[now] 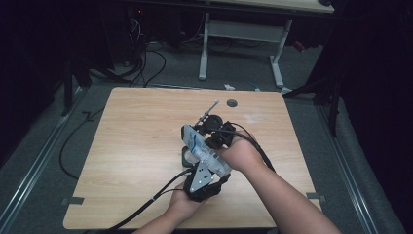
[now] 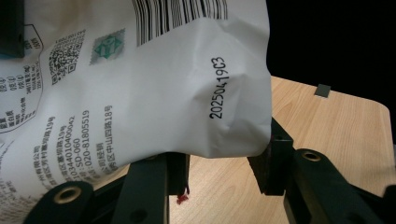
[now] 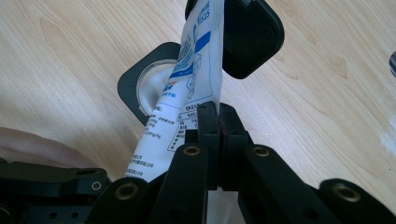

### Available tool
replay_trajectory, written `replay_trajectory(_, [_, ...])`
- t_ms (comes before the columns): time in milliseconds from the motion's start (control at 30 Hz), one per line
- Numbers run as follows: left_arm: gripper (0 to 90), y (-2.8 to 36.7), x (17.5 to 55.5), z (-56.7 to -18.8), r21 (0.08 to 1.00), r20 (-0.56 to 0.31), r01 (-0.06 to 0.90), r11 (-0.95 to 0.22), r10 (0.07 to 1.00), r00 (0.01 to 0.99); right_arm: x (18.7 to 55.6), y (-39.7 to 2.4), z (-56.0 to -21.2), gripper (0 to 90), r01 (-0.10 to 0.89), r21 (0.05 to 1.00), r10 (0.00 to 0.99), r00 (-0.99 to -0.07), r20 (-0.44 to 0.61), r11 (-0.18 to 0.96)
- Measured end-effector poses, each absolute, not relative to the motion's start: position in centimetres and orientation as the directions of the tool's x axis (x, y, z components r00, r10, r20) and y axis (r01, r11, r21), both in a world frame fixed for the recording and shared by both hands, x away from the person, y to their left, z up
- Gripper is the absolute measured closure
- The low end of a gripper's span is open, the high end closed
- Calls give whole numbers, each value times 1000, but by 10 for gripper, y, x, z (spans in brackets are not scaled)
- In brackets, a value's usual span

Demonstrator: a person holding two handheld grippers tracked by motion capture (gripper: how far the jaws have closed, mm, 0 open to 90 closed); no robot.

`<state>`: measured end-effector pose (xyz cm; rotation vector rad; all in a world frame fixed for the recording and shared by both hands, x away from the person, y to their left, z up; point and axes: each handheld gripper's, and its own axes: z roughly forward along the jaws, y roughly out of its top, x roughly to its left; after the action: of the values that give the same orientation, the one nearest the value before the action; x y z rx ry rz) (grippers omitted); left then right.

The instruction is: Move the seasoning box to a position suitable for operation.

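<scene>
White bag (image 2: 140, 88): your left gripper (image 2: 219, 175) clamps its body to steady it.
Edge: your right gripper (image 3: 218, 126) pinches it shut, likely for tearing.

White plastic pouch (image 1: 207, 155), blue print on one face, black barcode, date code and small text on the other. Soft, creased, bulging at one corner. It's off the surface, pinched at one edge in my right tool (image 3: 218, 122), other end between my left tool (image 2: 219, 170) jaws.
</scene>
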<state>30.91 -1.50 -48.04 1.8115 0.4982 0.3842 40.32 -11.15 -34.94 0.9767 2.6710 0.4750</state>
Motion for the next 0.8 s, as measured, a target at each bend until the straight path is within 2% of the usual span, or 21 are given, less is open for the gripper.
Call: replay_trajectory(800, [624, -16, 311, -477, 959, 10, 138, -247, 518, 856, 405, -111, -346, 900, 575, 385, 660, -739, -133, 722])
